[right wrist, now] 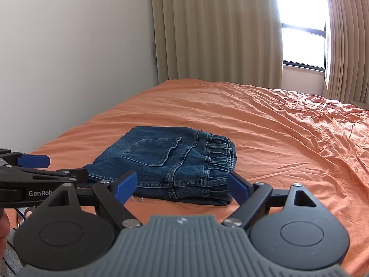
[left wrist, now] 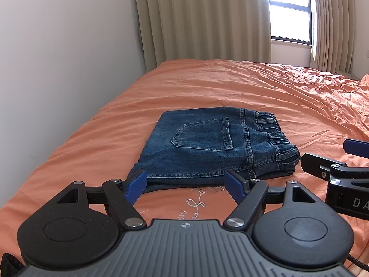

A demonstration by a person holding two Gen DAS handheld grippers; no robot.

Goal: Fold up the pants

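Note:
Dark blue jeans lie folded into a compact stack on the orange bed sheet, back pocket up, elastic waistband to the right. They also show in the right wrist view. My left gripper is open and empty, just in front of the near edge of the jeans. My right gripper is open and empty, also at the near edge of the jeans. Each gripper shows at the side of the other's view: the right gripper and the left gripper.
The bed stretches away with a wrinkled orange sheet. A white wall runs along its left side. Beige curtains and a bright window stand behind the bed. Embroidered lettering marks the sheet near my left gripper.

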